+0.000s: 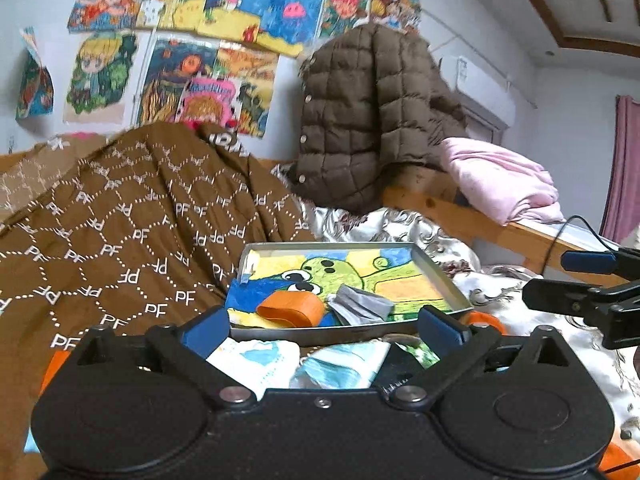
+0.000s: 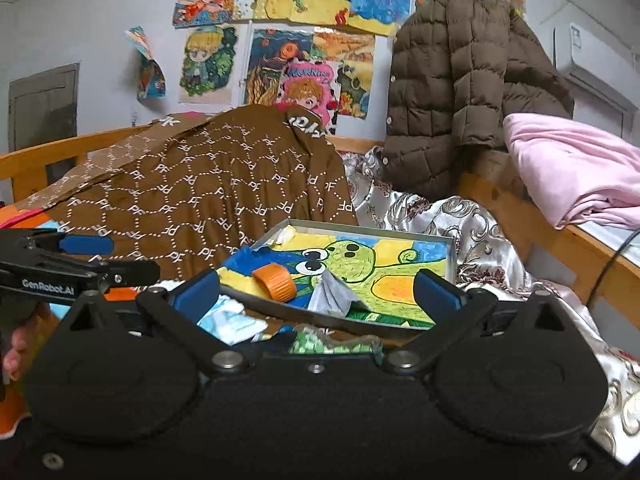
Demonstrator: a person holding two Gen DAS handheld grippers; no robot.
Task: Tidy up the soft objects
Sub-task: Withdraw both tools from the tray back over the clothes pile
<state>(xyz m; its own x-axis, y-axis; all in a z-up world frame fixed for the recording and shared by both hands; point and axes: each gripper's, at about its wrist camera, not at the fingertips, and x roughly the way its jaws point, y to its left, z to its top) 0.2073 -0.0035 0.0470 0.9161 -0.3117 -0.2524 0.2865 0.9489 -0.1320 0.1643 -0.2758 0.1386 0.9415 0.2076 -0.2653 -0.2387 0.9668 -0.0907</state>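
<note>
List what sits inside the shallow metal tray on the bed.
Inside the metal tray: a frog drawing, an orange cap and crumpled grey foil. The tray's floor beneath the drawing is covered.

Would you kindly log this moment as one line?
left gripper: open, empty | right gripper: open, empty | brown blanket: heaped on bed | tray: holds orange cap

The left hand-held gripper (image 1: 322, 326) is matte black: two round housings side by side, angled link arms on silver pivot screws, and blue pads on its fingers (image 1: 440, 326). The right hand-held gripper (image 2: 316, 292) is built alike. White "GenRobot.AI" lettering marks one black side.
</note>
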